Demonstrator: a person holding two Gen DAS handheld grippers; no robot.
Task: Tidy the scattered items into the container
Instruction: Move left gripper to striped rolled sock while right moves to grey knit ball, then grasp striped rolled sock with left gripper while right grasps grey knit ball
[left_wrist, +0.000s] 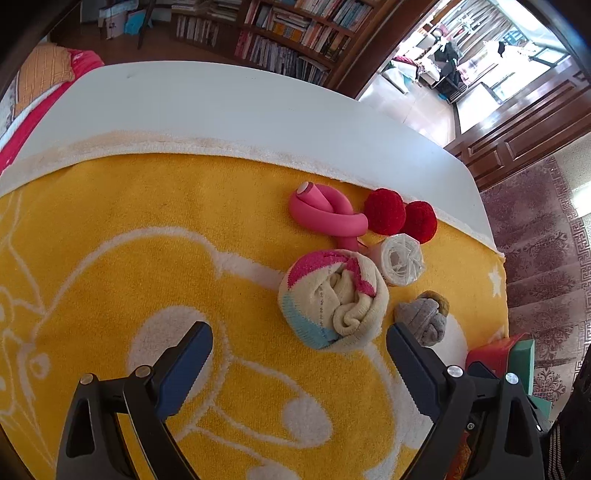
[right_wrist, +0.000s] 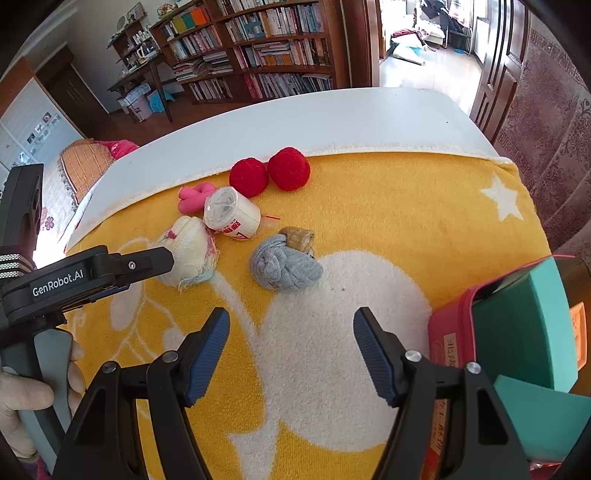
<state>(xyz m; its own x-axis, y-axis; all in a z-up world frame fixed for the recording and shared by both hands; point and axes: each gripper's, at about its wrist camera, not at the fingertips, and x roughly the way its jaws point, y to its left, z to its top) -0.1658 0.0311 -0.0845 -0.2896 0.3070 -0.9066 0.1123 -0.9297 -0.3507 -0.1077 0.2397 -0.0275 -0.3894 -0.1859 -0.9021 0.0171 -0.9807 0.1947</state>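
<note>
On the yellow towel (left_wrist: 147, 206) lie a cream-and-pink rolled sock (left_wrist: 332, 299) (right_wrist: 188, 254), a grey rolled sock (left_wrist: 424, 321) (right_wrist: 284, 267), a white roll of string (left_wrist: 400, 264) (right_wrist: 231, 212), a pink bent tube (left_wrist: 325, 216) (right_wrist: 194, 197) and two red pompoms (left_wrist: 386, 210) (right_wrist: 269, 171). My left gripper (left_wrist: 299, 350) is open, just short of the cream sock; it also shows in the right wrist view (right_wrist: 92, 277). My right gripper (right_wrist: 291, 350) is open and empty, short of the grey sock. A red and green box (right_wrist: 517, 332) (left_wrist: 506, 354) stands at the right.
The towel covers a white table (left_wrist: 221, 107) (right_wrist: 332, 118) whose far part is bare. Bookshelves (right_wrist: 258, 48) stand behind it. A patterned rug (left_wrist: 546, 258) lies on the floor to the right, and a bed with orange cushion (right_wrist: 85, 162) is at left.
</note>
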